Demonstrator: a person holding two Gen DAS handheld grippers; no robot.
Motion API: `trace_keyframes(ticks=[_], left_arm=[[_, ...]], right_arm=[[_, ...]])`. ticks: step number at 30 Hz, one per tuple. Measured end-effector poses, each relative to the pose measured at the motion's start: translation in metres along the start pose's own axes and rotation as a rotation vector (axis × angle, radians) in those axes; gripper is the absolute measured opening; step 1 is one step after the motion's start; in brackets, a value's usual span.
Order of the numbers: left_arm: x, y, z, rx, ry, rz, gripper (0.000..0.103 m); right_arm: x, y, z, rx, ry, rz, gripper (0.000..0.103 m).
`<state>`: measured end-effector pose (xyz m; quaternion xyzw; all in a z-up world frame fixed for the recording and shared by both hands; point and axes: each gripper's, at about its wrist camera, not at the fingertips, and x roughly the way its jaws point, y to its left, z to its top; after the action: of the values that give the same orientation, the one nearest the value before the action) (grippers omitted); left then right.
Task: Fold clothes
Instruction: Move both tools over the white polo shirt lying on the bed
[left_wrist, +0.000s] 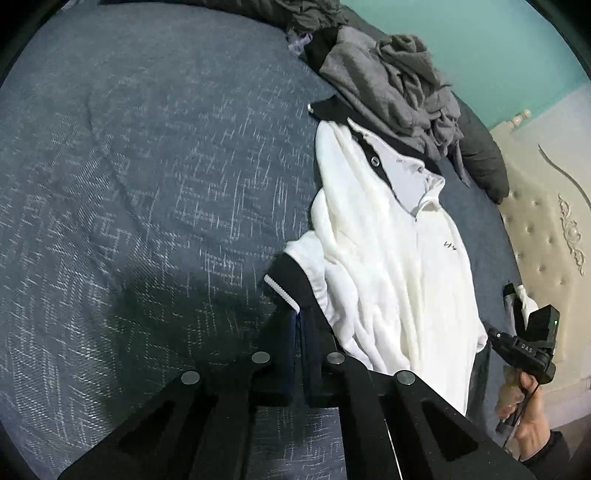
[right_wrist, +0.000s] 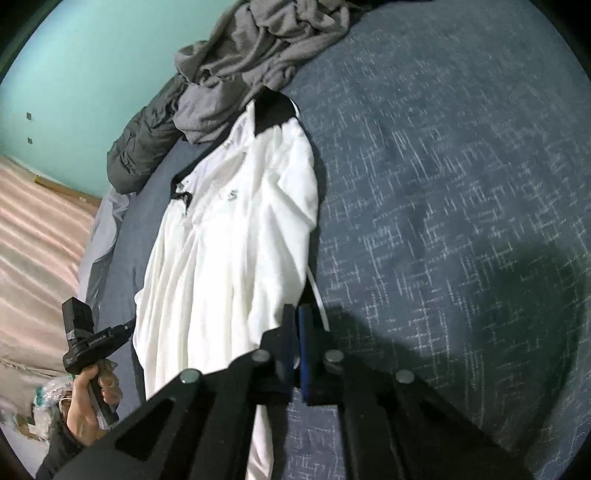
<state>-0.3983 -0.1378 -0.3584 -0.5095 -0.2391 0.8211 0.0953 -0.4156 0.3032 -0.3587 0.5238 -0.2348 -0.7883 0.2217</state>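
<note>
- White polo shirt (left_wrist: 384, 266): lies lengthwise on the blue-grey bedspread (left_wrist: 147, 184), collar toward the far clothes heap, body rumpled into long folds, one side doubled over itself; black trim at collar and cuff. Judged to be the garment now in work.
- Left gripper (left_wrist: 300, 332): jaws closed, pinching the black-trimmed sleeve cuff (left_wrist: 284, 284) at the shirt's near edge; seemingly a hold for drawing that side out or over.
- Right gripper (right_wrist: 298, 332): jaws closed on the shirt's white hem edge, with a thin white strip beside the fingers; both holds sit at the near end, so the cloth can be lifted evenly.
- Grey garments (left_wrist: 399, 88): heaped at the far end, overlapping the collar; probably awaiting their turn.
- Dark padded jacket (right_wrist: 144, 147): at the bed's edge by the teal wall (right_wrist: 92, 74).
- Person's hand (right_wrist: 88, 398): wrapped round the left gripper's handle.
</note>
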Motion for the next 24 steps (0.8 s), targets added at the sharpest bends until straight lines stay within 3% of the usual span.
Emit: trace_keyframes(ticks=[8,14,17,22,24], left_arm=[[-0.036,0.009,0.013,0.008,-0.082,0.013,0.002],[-0.048,0.026,0.014,-0.035,-0.106,0.046,0.002],[-0.058,0.033,0.018,-0.043,-0.125,0.063,0.002],[-0.085,0.050,0.028,-0.088,-0.182,0.092,0.000],[-0.099,0.056,0.031,-0.099,-0.222,0.120,0.000]], right_arm=[[-0.039,-0.003,0.015,-0.022,-0.109,-0.028,0.000],[-0.018,-0.013,0.007,0.035,-0.024,-0.016,0.005],[-0.001,-0.016,0.001,0.087,0.002,-0.001,0.040],[0.012,-0.020,-0.009,0.144,0.001,0.044,0.040],[0.013,-0.017,-0.010,0.142,0.000,0.048,0.022]])
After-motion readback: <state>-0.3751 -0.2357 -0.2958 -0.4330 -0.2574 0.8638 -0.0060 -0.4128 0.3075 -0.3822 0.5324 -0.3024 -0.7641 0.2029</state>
